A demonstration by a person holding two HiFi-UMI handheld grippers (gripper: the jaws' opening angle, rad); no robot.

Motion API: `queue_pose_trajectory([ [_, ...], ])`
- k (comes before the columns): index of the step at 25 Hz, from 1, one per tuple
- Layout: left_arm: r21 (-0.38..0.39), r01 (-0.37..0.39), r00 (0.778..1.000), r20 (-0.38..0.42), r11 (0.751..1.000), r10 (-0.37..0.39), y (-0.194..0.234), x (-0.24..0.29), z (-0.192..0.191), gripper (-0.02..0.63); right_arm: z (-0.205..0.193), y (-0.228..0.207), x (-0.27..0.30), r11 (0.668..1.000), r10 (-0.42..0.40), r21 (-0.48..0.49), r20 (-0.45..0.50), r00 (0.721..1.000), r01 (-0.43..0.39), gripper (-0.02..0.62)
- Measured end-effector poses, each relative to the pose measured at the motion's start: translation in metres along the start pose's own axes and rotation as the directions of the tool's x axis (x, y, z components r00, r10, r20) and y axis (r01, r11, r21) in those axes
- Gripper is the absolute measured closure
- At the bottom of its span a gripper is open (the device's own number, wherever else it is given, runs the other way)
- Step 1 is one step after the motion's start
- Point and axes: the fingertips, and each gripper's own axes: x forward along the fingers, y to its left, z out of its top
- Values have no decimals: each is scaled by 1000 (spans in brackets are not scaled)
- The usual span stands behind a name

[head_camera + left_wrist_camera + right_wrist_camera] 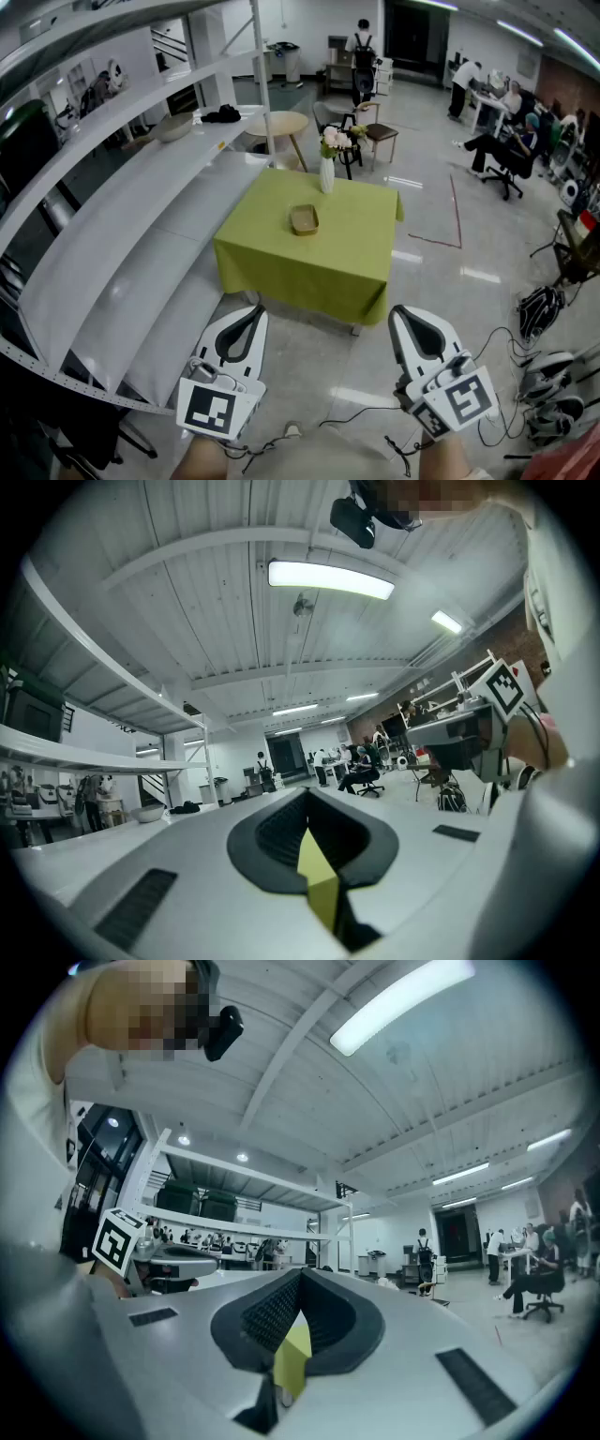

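Both claws are fully closed and empty: the left gripper [255,311] and the right gripper [401,311] hang over the floor, their long axes aimed at 1 and 11 o'clock, converging on the green-clothed table [361,258] at 12 o'clock, well apart from them. On it lies a shallow tray [304,220], long axis unclear, with an upright vase [326,174] at its 12 o'clock. Only the head view shows the table; each gripper view shows pads pressed together, ceiling lights and the other gripper.

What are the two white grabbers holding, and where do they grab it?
Nothing. The left gripper and right gripper are both shut and empty, short of the green-clothed square table.
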Motion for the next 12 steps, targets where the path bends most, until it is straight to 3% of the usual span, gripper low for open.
queue_pose_trajectory([
  [12, 25, -10, 1000, 7, 1000, 10, -15, 6, 3, 600, -6, -14, -15, 1000, 4, -5, -9, 1000, -4, 591],
])
